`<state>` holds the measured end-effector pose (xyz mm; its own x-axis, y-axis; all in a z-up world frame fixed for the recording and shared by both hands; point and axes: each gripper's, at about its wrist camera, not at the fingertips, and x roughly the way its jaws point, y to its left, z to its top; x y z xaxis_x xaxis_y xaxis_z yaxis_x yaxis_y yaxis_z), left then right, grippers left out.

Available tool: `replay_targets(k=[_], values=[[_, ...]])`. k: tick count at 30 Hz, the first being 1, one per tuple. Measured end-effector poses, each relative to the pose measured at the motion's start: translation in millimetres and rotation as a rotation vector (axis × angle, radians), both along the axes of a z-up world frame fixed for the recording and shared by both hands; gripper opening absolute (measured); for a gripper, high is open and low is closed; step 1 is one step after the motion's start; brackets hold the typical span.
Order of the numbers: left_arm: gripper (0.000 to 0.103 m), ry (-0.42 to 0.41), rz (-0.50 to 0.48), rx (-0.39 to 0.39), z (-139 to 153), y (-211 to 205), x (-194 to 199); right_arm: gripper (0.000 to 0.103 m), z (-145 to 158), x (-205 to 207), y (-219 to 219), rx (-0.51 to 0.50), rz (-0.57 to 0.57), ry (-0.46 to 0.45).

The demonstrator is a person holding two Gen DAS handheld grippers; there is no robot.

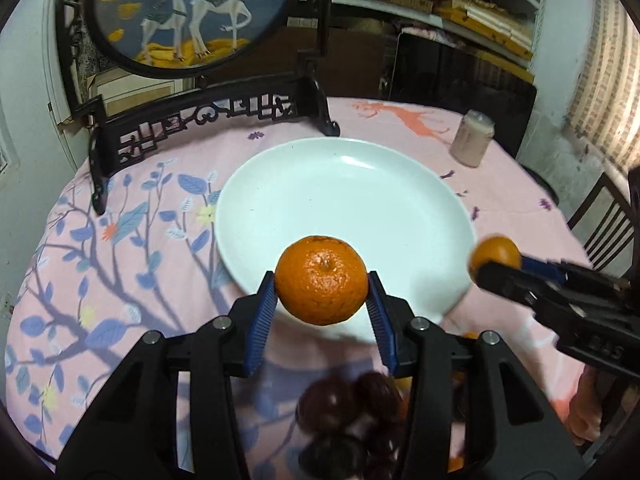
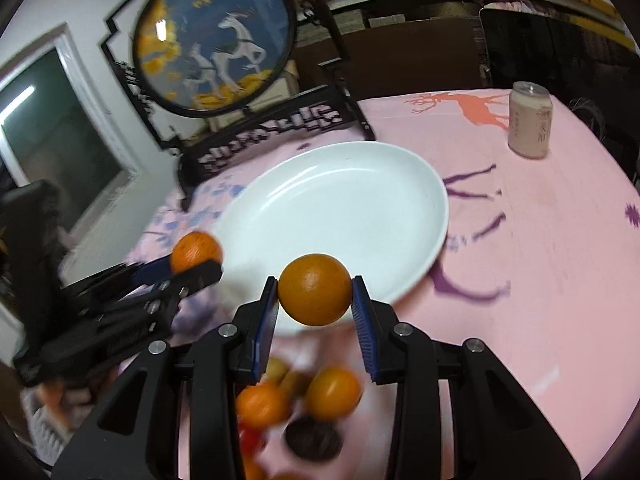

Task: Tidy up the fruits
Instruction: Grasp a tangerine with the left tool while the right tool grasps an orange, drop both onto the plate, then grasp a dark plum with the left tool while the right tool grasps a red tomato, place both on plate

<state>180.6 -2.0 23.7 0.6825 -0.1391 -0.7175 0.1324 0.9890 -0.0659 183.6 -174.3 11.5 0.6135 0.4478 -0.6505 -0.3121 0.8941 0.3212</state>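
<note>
My left gripper [image 1: 321,290] is shut on a dimpled orange mandarin [image 1: 321,280], held in the air at the near rim of the white plate [image 1: 340,184]. My right gripper [image 2: 315,296] is shut on a smoother orange fruit [image 2: 315,289], also lifted by the plate's [image 2: 332,200] near rim. Each gripper shows in the other's view: the right one [image 1: 486,262] at the right with its orange [image 1: 495,255], the left one [image 2: 196,266] at the left with its mandarin [image 2: 196,253]. The plate holds nothing. Below the grippers lie blurred dark plums [image 1: 344,408] and more oranges [image 2: 332,392].
A pink patterned cloth [image 2: 540,280] covers the round table. A black carved stand with a round deer picture [image 1: 192,12] rises behind the plate. A pale can [image 2: 530,120] stands at the back right. A dark chair [image 1: 608,220] sits at the table's right edge.
</note>
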Motion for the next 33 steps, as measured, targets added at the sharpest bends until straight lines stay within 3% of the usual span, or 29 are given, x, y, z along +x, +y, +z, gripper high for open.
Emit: replay_targets(k=[7,11,14,17,22,25,26,33], values=[[0.047,0.048,-0.029,0.007,-22.5,-3.5,12.7,0.041,-16.3,14.2,7.6,-0.044,0.029,-0.005],[0.057,0.015,-0.02,0.002,-19.1,0.3,5.5,0.041,-12.8,7.4,-0.4,-0.013,0.022,-0.011],[0.064,-0.011,-0.008,-0.006,-14.6,7.8,-5.4,0.041,-8.0,-5.5,-9.9,0.009,0.018,-0.014],[0.064,-0.019,0.034,-0.004,-14.9,20.0,-18.0,0.045,-3.4,-22.1,-21.3,0.035,-0.003,-0.031],[0.072,0.029,0.083,-0.054,-22.6,40.0,-44.9,0.05,-10.2,-66.9,-47.7,0.043,-0.053,-0.037],[0.077,0.016,0.09,-0.028,-24.4,41.9,-67.8,0.067,-15.6,-88.3,-60.1,0.053,-0.084,-0.032],[0.08,0.008,0.092,-0.023,-24.0,42.1,-71.8,0.069,-16.9,-95.6,-64.9,0.061,-0.101,-0.033],[0.08,0.006,0.046,0.002,-28.2,31.3,-79.4,0.069,-20.9,-108.7,-81.0,0.085,-0.147,-0.029]])
